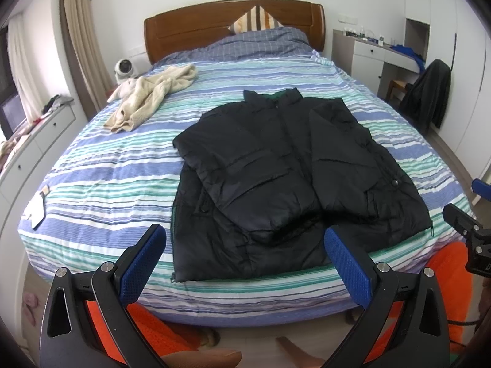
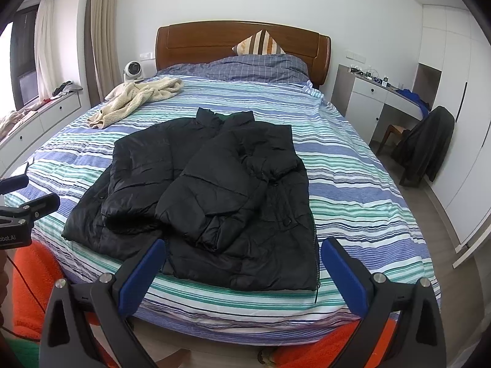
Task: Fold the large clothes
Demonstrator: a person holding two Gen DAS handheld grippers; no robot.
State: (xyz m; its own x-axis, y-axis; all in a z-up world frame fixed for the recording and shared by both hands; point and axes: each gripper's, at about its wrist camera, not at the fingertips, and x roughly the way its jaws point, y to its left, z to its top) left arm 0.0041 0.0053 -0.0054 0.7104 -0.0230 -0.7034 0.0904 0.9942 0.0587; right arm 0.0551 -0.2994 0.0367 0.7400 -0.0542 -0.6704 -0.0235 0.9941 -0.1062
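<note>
A black puffer jacket (image 1: 288,171) lies flat on the striped bed (image 1: 101,181), collar toward the headboard, with both sleeves folded in across its front. My left gripper (image 1: 245,239) hovers open above the foot of the bed, just short of the jacket's hem, nothing between its blue pads. In the right wrist view the same jacket (image 2: 214,196) fills the middle of the bed (image 2: 362,190). My right gripper (image 2: 242,251) is open too, over the hem's right half. Each gripper shows at the edge of the other's view.
A cream fleece garment (image 1: 150,95) lies crumpled at the bed's far left. A small white item (image 1: 35,211) rests near the left edge. A chair draped in dark cloth (image 2: 426,144) stands by the desk on the right. Orange fabric (image 2: 27,279) shows below the grippers.
</note>
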